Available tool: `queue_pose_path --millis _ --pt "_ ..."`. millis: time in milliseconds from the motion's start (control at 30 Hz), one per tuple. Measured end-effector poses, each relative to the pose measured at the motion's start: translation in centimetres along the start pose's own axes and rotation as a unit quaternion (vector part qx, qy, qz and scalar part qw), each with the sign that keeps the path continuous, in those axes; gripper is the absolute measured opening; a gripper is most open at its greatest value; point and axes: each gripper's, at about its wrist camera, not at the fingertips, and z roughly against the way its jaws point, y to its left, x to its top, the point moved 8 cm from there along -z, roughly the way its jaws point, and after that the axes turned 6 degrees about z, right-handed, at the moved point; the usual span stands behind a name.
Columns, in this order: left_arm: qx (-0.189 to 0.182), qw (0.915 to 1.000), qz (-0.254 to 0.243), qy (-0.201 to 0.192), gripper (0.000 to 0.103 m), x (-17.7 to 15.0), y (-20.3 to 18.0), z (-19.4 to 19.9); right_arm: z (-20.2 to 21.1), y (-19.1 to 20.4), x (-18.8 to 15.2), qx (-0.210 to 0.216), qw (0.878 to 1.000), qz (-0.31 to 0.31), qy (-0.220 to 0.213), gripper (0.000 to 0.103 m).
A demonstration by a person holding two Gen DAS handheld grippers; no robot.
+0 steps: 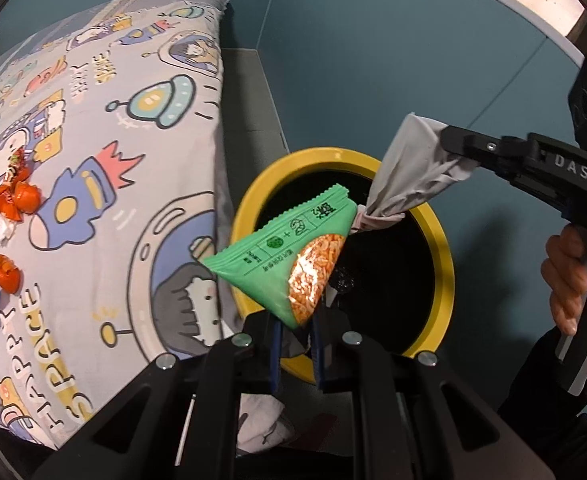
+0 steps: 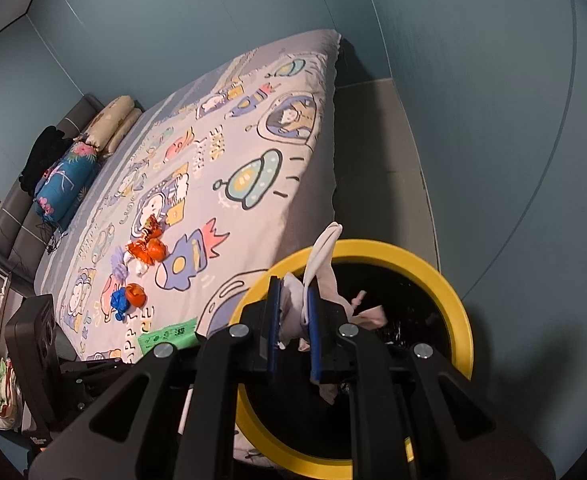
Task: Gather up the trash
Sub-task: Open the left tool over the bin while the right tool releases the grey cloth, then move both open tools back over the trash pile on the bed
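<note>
Left gripper – green packet | right gripper – grey bag | over bin

The yellow bin is cut in both views: the left tool and its green snack packet cover its near rim at 6 o'clock, and its black inside shows nothing clear. The packet's lower corner disappears between the blue pads. What the crumpled pale bag holds cannot be told; its knotted end hangs over the bin. The small orange and blue scraps on the bed, at 9 o'clock, are too small to identify.
</note>
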Motion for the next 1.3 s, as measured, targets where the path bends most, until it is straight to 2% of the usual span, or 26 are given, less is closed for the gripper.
queue_pose_path --millis 367,567,667,700,833,933,1033,1100,1300 --pt "0.003 0.9996 -0.024 0.018 0.012 -0.2 -1.9 -2.1 -2.0 -1.2 -1.1 0.011 1.000 -0.007 0.029 0.013" --pt "-0.005 0.9996 -0.018 0.022 0.015 -0.4 -2.0 -2.5 -2.3 -1.8 -1.0 0.014 0.999 -0.015 0.037 0.013" --pt "-0.003 0.9997 -0.016 0.016 0.034 -0.3 -1.9 -2.3 -2.3 -2.3 -1.0 0.010 0.999 -0.024 0.037 0.016" --pt "-0.001 0.9998 -0.016 0.013 0.037 -0.3 -1.8 -2.2 -2.3 -2.5 -0.9 0.009 0.999 -0.026 0.036 0.017" --pt "-0.003 0.9999 -0.010 0.011 0.044 -0.3 -1.6 -2.1 -1.9 -3.1 -0.6 0.006 0.999 -0.035 0.027 0.022" --pt "0.000 1.0000 -0.009 0.003 0.052 -0.1 -1.4 -1.7 -1.5 -3.3 -0.4 0.005 0.999 -0.038 0.020 0.032" --pt "0.005 1.0000 -0.004 -0.005 0.058 0.1 -1.0 -1.2 -1.2 -3.2 -0.2 0.004 0.999 -0.035 0.014 0.032" --pt "0.012 0.9999 0.002 -0.012 0.064 0.4 -0.3 -0.8 -1.0 -3.0 -0.1 0.008 0.999 -0.035 0.011 0.035" --pt "0.032 0.9982 0.036 -0.037 0.070 1.2 2.9 1.0 -1.0 -2.2 0.2 0.009 1.000 -0.021 0.004 0.044"
